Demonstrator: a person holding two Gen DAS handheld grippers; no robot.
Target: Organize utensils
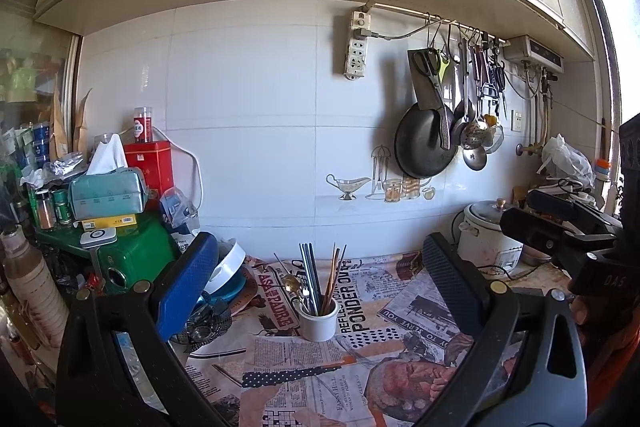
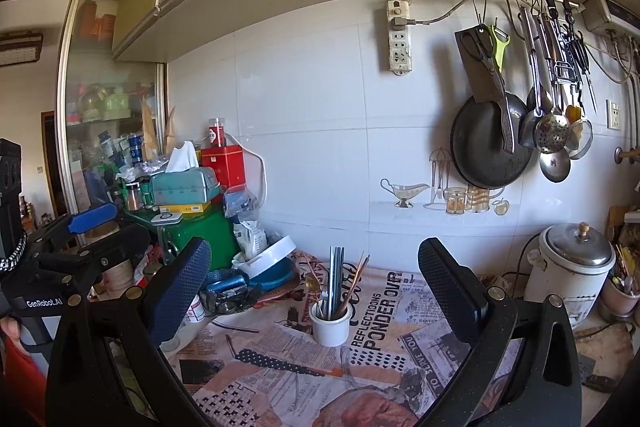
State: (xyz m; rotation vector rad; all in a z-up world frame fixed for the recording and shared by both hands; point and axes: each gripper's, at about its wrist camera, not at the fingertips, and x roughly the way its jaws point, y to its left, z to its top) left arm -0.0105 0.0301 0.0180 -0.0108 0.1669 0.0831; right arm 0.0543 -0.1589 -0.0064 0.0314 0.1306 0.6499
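Observation:
A small white cup (image 1: 319, 323) (image 2: 331, 326) stands on the newspaper-print counter cover (image 1: 360, 379). It holds chopsticks (image 1: 334, 277) (image 2: 354, 285), grey metal utensils (image 1: 310, 275) (image 2: 336, 277) and a gold spoon (image 1: 291, 283). My left gripper (image 1: 320, 267) is open, raised above the counter with the cup seen between its fingers. My right gripper (image 2: 316, 267) is open too, framing the same cup from a little further right. Neither holds anything. Each gripper shows at the edge of the other's view.
Hanging on a wall rail are a black pan (image 1: 424, 143), a cleaver, scissors and ladles (image 2: 554, 135). A white rice cooker (image 2: 572, 263) stands at the right. Left are a green box (image 1: 132, 259), tissue box (image 2: 184, 187), red tin and a white-and-blue bowl stack (image 2: 272, 263).

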